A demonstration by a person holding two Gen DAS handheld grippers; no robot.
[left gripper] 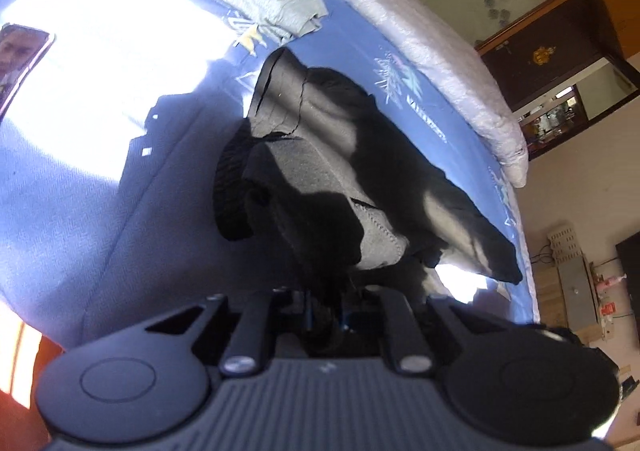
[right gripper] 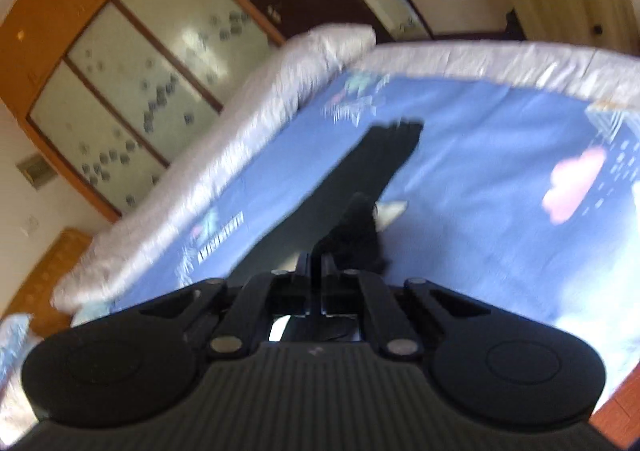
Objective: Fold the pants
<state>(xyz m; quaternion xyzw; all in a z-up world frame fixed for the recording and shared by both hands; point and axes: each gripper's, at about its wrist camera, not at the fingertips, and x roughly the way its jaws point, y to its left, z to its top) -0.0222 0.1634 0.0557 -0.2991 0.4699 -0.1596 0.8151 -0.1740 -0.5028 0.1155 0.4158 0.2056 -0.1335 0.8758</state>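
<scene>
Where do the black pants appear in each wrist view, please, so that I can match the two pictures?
Left wrist: the black pants lie bunched across the centre, running toward the lower right.
Right wrist: a long dark strip just above centre.
Shared landmark: the quilted white bed border.

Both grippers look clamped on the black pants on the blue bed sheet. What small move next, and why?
Probably lift both ends slightly together: the left gripper and right gripper are shut on the black pants, which lie bunched on the blue bed sheet.

Sunlit bed, glass-doored wardrobe
</scene>
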